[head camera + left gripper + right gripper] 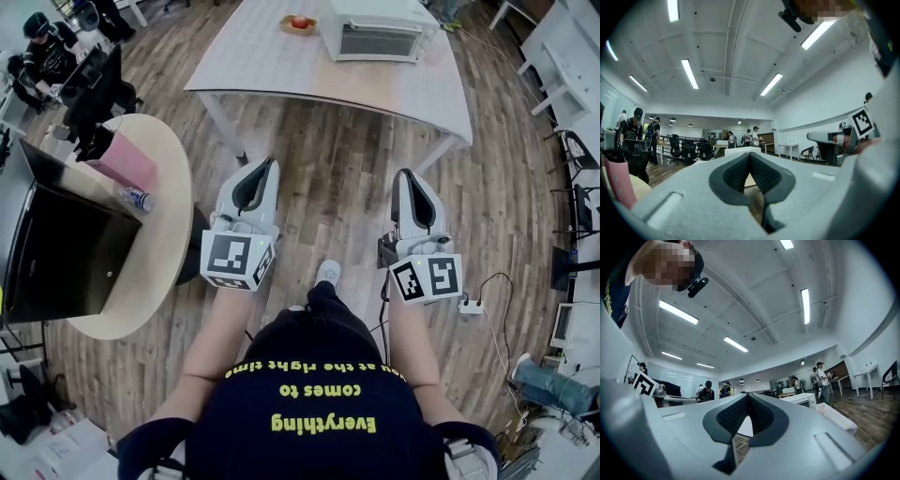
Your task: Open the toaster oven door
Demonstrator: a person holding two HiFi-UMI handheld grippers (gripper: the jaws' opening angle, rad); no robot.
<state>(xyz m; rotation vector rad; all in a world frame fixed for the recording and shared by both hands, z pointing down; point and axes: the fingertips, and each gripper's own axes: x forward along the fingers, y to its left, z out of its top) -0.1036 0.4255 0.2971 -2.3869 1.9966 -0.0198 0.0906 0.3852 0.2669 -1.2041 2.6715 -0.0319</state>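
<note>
The white toaster oven [378,28] stands with its door closed at the far side of a white table [281,66], well ahead of both grippers. The right gripper view shows it small and distant [802,399]. My left gripper [267,166] and right gripper [405,174] are held side by side over the wooden floor, short of the table and pointing toward it. In its own view the left gripper [750,155] has its jaws closed tip to tip with nothing between them. The right gripper [748,395] is likewise shut and empty.
A small bowl with something red [298,23] sits left of the oven. A round wooden table [155,244] with a dark monitor [56,248], a pink item and a bottle stands at my left. A power strip [471,306] and cable lie on the floor at right. People sit at far left.
</note>
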